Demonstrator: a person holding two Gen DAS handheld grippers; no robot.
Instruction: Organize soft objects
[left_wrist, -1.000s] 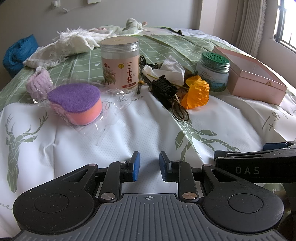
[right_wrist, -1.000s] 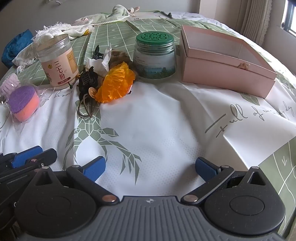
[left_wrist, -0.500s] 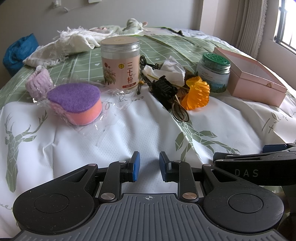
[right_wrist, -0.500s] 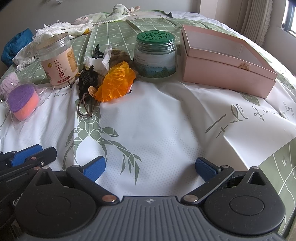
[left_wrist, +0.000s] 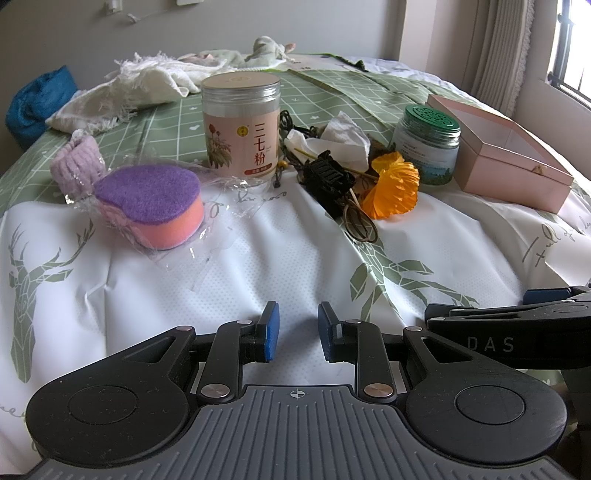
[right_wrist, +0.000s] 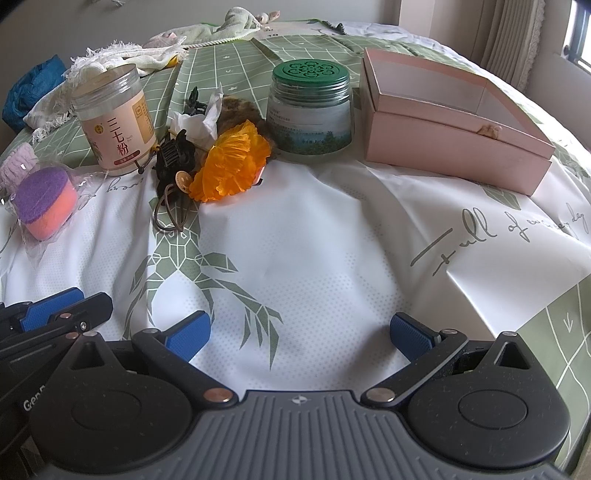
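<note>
A heart-shaped sponge (left_wrist: 151, 205), purple on orange, lies in a clear wrapper at the left of the bed sheet, with a lilac fuzzy band (left_wrist: 75, 166) behind it. In the middle sits a pile: an orange fabric flower (left_wrist: 393, 190), a black claw clip (left_wrist: 325, 177), brown hair ties (left_wrist: 358, 225) and a crumpled white tissue (left_wrist: 343, 138). An open pink box (right_wrist: 450, 136) stands at the right. My left gripper (left_wrist: 298, 328) hovers low over the near sheet, its jaws a narrow gap apart and empty. My right gripper (right_wrist: 299, 336) is wide open and empty, beside the left one.
A tall jar with a pink label (left_wrist: 240, 125) and a squat jar with a green lid (right_wrist: 310, 107) stand behind the pile. White fringed cloth (left_wrist: 129, 88), a pale green towel (right_wrist: 221, 31) and a blue bundle (left_wrist: 37, 99) lie at the back. Curtains hang at the right.
</note>
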